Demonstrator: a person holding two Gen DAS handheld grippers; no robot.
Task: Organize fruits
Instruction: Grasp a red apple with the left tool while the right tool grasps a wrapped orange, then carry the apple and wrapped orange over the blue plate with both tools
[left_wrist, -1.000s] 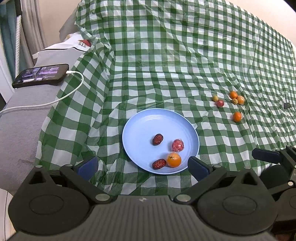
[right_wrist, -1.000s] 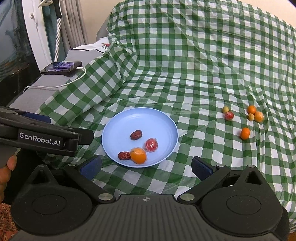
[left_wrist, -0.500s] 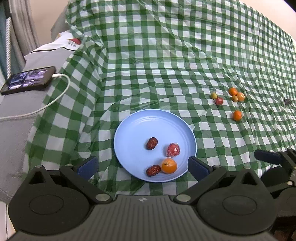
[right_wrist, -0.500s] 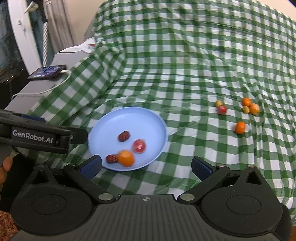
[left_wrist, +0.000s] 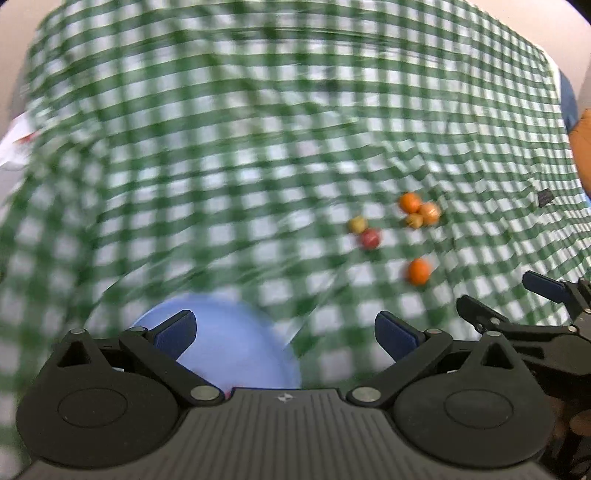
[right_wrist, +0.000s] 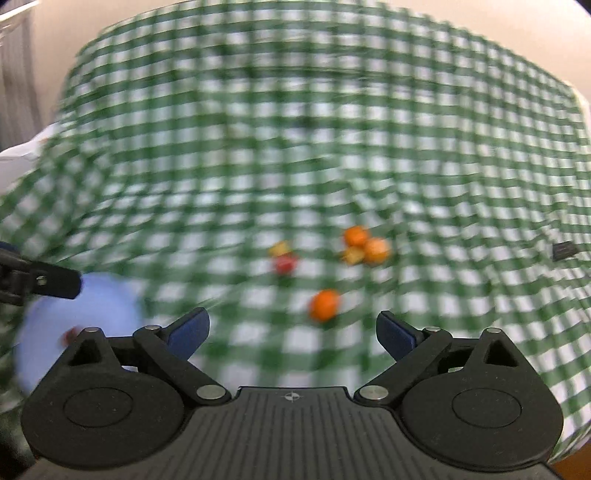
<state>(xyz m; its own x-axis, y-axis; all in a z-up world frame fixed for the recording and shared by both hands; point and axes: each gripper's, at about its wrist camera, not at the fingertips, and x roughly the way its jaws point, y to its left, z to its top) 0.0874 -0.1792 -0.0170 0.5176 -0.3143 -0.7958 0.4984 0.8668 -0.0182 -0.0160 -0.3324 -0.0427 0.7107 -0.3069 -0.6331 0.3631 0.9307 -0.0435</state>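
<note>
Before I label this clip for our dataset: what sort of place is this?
Probably a home, though blur hides much. A wrinkled green checked cloth drapes loosely over a broad surface, holding a blue plate and small loose fruits such as an orange one. Nothing looks industrial.

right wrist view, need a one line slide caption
Open right gripper faces six loose small fruits on a green checked cloth, blue plate at left.

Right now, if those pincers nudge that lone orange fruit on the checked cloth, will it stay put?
Probably not. The lone orange fruit looks round and small, so a push would likely roll it. The green checked cloth is wrinkled, which may stop it in a fold. The right gripper is wide open, so a centred pinch should hold it.
</note>
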